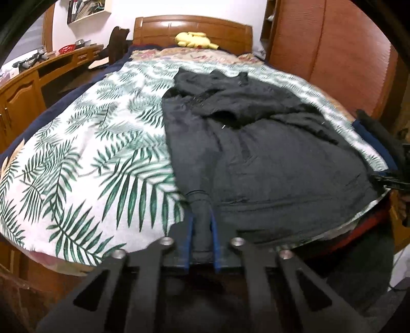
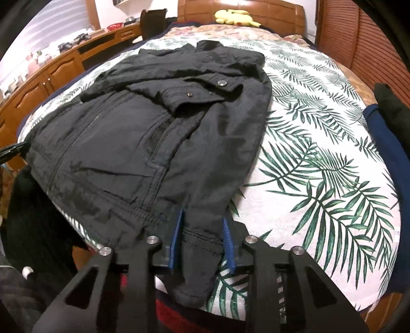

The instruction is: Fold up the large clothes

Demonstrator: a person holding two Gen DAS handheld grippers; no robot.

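A large black jacket point(image 1: 269, 153) point(image 2: 123, 143) lies spread flat on the leaf-print bed cover point(image 1: 77, 166) point(image 2: 320, 166), collar toward the headboard, with one sleeve folded across its chest. My left gripper point(image 1: 202, 220) is shut on the hem's near left corner, and dark fabric fills the gap between its blue pads point(image 1: 191, 225). At the hem's right end, my right gripper point(image 2: 202, 225) is shut on a thick fold of the jacket, which hangs down past its blue pads point(image 2: 226, 230).
A yellow plush toy point(image 1: 194, 39) point(image 2: 237, 16) lies by the wooden headboard point(image 1: 192, 25). A wooden desk point(image 1: 25, 84) runs along the left and a slatted wardrobe point(image 1: 333, 51) stands on the right. Dark and blue clothes point(image 2: 384, 123) are piled on the bed's right edge.
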